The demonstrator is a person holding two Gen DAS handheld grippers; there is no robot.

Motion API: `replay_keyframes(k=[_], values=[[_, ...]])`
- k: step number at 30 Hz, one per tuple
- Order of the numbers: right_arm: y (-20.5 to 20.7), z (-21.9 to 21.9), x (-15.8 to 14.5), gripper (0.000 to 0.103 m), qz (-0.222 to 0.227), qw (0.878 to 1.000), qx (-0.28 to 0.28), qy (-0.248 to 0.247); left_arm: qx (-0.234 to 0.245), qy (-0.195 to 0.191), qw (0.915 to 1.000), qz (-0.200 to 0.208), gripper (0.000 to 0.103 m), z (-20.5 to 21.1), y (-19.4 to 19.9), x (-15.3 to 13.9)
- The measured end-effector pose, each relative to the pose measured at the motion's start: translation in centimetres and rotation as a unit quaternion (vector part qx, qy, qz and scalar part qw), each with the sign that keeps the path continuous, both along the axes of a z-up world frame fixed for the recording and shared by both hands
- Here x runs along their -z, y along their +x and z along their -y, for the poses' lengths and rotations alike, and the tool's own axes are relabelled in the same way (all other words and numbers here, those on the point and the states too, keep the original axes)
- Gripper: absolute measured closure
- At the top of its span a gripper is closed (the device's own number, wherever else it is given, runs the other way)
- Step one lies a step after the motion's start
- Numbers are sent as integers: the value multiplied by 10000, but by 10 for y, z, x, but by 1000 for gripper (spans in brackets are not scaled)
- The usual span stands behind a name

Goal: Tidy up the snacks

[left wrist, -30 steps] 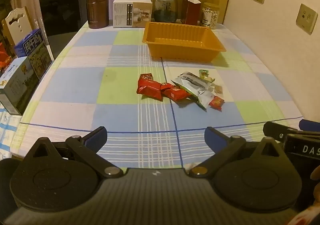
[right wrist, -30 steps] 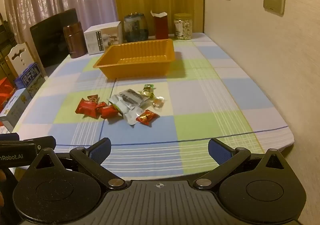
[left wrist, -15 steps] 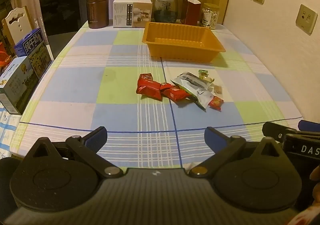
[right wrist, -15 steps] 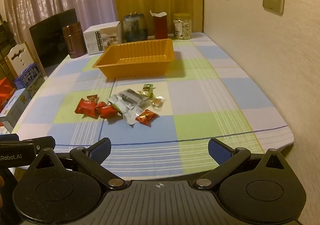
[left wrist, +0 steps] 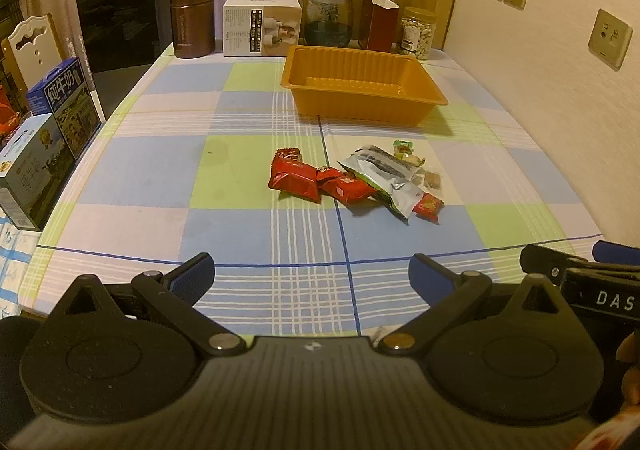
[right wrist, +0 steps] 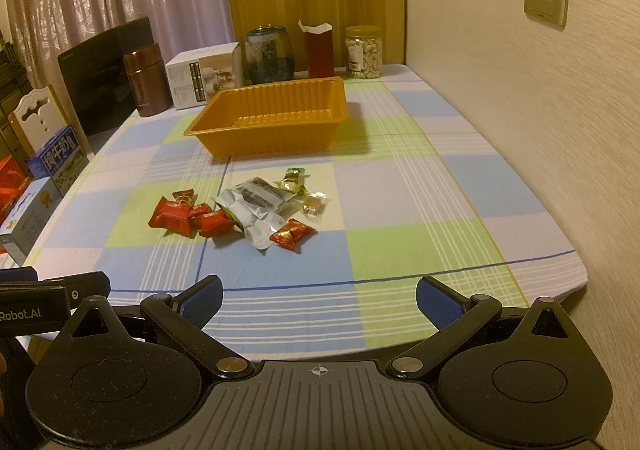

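Both tongs, left point(left wrist: 312, 270) and right point(right wrist: 319, 292), wide apart, empty.

Both fisheye views look forward from the near edge of the bench point(left wrist: 160, 178), covered in a blue, green and white checked cloth, each low over its own wide-spread black tongs with blue pads (left tongs point(left wrist: 312, 274), right tongs point(right wrist: 319, 296)). The left view sits nearer the bench's left side, the right view nearer the cream wall point(right wrist: 520, 90). Both share the loose heap of red and silver snack packets point(left wrist: 356, 182) mid-bench and the empty orange plastic tray point(left wrist: 362, 84) well beyond it.
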State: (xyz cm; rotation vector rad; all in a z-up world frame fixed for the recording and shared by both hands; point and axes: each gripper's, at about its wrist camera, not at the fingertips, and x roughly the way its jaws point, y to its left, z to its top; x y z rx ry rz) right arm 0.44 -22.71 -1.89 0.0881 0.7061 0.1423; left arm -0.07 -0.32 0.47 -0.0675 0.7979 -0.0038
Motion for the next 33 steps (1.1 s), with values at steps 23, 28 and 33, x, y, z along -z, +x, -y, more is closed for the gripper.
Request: replay_keyframes(k=[23, 28, 33], values=[[1, 0, 2, 0, -16, 10000, 1, -7, 27, -26, 10000, -2, 0, 2, 3, -2], [1, 0, 2, 0, -16, 10000, -1, -5, 30, -22, 10000, 3, 0, 2, 2, -2], [1, 1, 2, 0, -21, 10000, 0, -6, 30, -23, 10000, 5, 0, 2, 3, -2]])
